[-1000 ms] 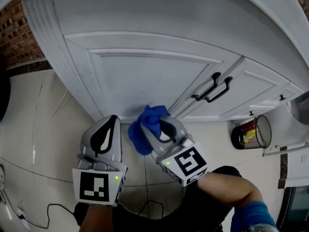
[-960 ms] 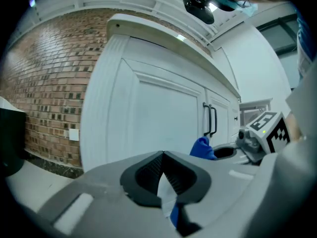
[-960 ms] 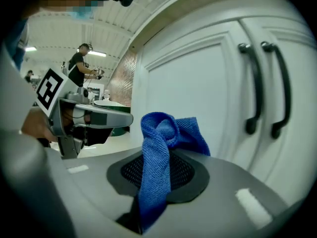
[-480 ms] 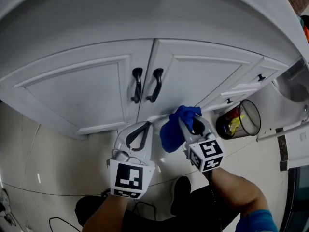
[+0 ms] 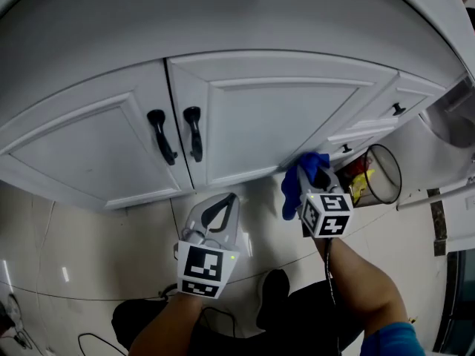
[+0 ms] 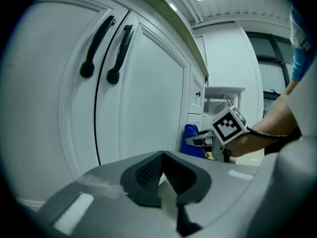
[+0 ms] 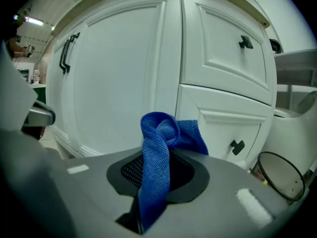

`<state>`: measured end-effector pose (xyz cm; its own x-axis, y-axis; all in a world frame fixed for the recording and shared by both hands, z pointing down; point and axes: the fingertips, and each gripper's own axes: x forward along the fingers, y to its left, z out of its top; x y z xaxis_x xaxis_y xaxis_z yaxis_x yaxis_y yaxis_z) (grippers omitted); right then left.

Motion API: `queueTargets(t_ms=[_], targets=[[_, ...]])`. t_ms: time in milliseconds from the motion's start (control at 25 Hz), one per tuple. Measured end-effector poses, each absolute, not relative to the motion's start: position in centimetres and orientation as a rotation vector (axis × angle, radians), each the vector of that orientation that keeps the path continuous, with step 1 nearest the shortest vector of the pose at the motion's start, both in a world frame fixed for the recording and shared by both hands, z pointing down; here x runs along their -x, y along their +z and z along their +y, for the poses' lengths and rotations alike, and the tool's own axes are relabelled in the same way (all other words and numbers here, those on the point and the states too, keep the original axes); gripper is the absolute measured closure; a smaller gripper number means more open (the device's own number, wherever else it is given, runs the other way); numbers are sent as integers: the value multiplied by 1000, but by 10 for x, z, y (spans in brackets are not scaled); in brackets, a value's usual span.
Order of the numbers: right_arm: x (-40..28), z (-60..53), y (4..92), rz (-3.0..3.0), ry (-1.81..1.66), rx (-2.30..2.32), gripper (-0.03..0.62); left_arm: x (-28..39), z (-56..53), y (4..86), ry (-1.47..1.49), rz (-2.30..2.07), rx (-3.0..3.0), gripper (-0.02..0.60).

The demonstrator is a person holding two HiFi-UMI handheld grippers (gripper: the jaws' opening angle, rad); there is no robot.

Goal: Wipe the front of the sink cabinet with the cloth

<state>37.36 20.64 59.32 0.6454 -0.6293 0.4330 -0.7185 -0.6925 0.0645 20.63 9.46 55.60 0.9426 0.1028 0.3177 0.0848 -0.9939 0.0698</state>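
Cloth (image 7: 157, 148) is hanging bunched up in my right gripper (image 5: 306, 186). Its fingers are clamping down on it, and a blue tail is trailing down between them. I'm holding it up by the bottom right corner of the right-hand door (image 5: 274, 121) of the white sink cabinet (image 5: 89, 143), just beside the drawers (image 7: 225, 48) with the little black knobs. Honestly can't tell if it's actually touching the door face. My left gripper (image 5: 220, 212) is hovering lower and to the left over the tiled floor (image 5: 89, 251), fingers pressed together on nothing, facing that same door. Two black handles (image 5: 175, 135) are sitting either side of the seam between the doors. Wire bin (image 5: 377, 175) is standing off to my right.
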Motion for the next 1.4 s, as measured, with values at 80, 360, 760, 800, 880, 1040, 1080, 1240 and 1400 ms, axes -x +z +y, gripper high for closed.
queueTargets(t_ms=[80, 360, 760, 800, 880, 1040, 1080, 1240, 1400], targets=[[-373, 200, 597, -1106, 585, -2629, 507, -206, 90, 557, 500, 124, -3023, 578], [-338, 160, 601, -1246, 631, -2576, 506, -197, 71, 553, 489, 63, -2998, 578], [-257, 79, 592, -1505, 617, -2422, 507, -163, 20, 543, 489, -99, -2995, 578], [-250, 73, 594, -1520, 629, -2404, 507, -159, 14, 542, 491, -119, -2993, 578], [-234, 61, 599, -1556, 640, -2363, 507, -150, 4, 540, 488, -155, -2984, 578], [-205, 36, 599, -1627, 621, -2302, 507, -134, -13, 530, 448, -206, -2972, 578], [-199, 29, 597, -1642, 613, -2294, 507, -130, -17, 529, 442, -216, -2973, 578], [-171, 4, 588, -1733, 590, -2252, 507, -113, -35, 525, 431, -278, -2955, 578], [-146, -20, 582, -1805, 583, -2208, 507, -94, -54, 519, 416, -333, -2944, 578]])
